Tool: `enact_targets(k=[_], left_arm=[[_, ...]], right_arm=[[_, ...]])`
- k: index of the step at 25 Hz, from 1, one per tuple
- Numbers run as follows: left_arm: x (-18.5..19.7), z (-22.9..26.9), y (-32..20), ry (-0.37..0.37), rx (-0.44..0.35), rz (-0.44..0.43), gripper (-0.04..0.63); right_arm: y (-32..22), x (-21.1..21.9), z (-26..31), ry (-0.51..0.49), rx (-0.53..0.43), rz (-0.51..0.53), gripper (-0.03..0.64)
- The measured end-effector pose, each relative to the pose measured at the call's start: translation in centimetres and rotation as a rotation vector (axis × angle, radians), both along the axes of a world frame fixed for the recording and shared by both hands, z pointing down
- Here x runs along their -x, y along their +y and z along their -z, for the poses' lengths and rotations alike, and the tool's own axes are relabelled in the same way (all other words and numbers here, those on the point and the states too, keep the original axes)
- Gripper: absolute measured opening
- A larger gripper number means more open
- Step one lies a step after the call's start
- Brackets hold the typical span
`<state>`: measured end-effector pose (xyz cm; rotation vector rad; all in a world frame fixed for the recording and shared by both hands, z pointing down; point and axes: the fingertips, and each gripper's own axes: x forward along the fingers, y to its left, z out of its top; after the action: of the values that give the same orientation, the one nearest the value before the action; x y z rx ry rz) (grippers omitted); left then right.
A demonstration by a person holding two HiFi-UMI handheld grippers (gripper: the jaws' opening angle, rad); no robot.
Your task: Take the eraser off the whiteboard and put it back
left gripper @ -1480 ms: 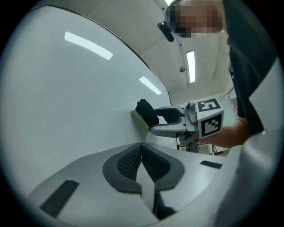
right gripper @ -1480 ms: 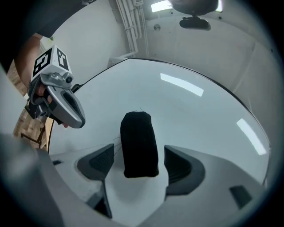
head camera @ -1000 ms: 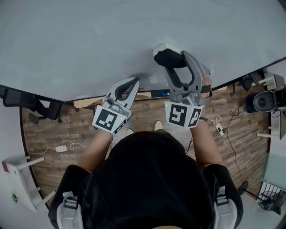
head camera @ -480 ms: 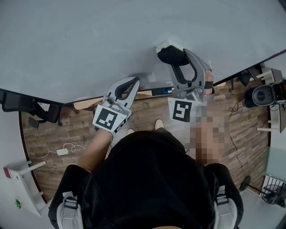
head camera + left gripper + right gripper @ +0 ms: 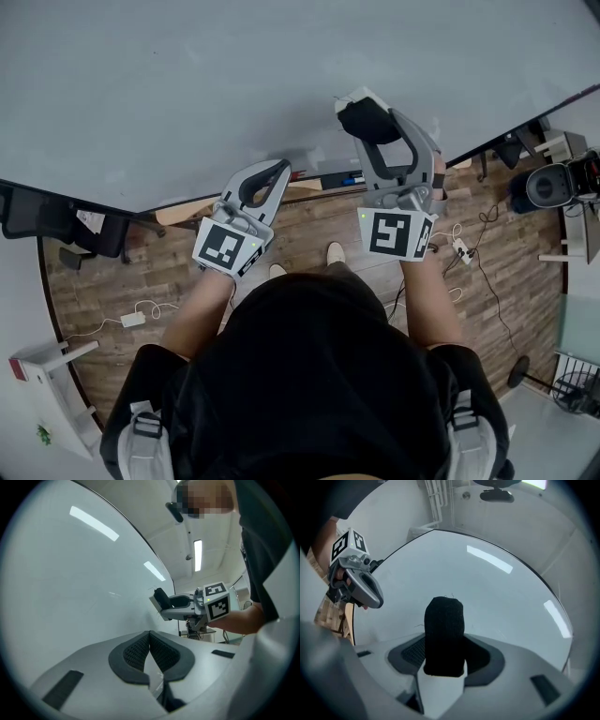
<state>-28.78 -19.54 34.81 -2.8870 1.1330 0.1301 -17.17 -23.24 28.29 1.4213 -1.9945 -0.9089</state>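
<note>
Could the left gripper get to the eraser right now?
Probably yes for reaching: only open air along the whiteboard lies between the left gripper and the eraser. But the right gripper is clamped on the eraser, and the left fingers are shut, so it couldn't take it.

We wear a black short-sleeved top and grey shoulder straps. Our left tool and right tool are grey, with black-and-white marker cubes.

The right tool now sits slightly farther right along the whiteboard, rolled so its marker cube faces up, jaws narrowed onto the eraser.
</note>
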Motion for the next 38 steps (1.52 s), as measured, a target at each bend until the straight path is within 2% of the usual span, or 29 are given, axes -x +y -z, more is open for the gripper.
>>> enact_targets(k=[4,8,11,16,23,27,32,38], left_arm=[[0.6,-0.8,0.6,-0.006,0.018,-0.021,-0.005],[0.1,-1.1,0.8,0.013,0.019,-0.046,-0.005],[-0.6,-0.9,1.3,0.021,0.02,-0.059,-0.005],[-2.1,-0.8,1.9,0.007,0.019,-0.061,-0.005],[-6.7,0.1,4.3,-0.027,0.014,-0.012,-0.005],[-11.6,0.8,7.8,-0.048,0.002,0.014,-0.005],[-13.1,0.7,7.6,-0.046,0.01,0.057,-0.005],[-16.3,0.8,10.1,-0.058,0.012,0.105,-0.005]], right_arm=[[1.3,0.8,-0.4,-0.108,0.047,0.038,0.225],[2.6,0.3,-0.6,-0.335,0.09,0.103,0.225],[3.6,-1.1,-1.4,-0.479,0.151,0.112,0.225],[4.1,-3.5,-2.1,-0.623,0.223,0.139,0.225],[6.0,-8.6,-1.4,-0.868,0.308,0.277,0.225],[9.4,-13.2,-1.3,-0.915,0.329,0.345,0.225],[9.3,-14.0,-2.3,-0.931,0.387,0.419,0.225],[11.6,-16.2,-3.6,-0.938,0.442,0.502,0.225]])
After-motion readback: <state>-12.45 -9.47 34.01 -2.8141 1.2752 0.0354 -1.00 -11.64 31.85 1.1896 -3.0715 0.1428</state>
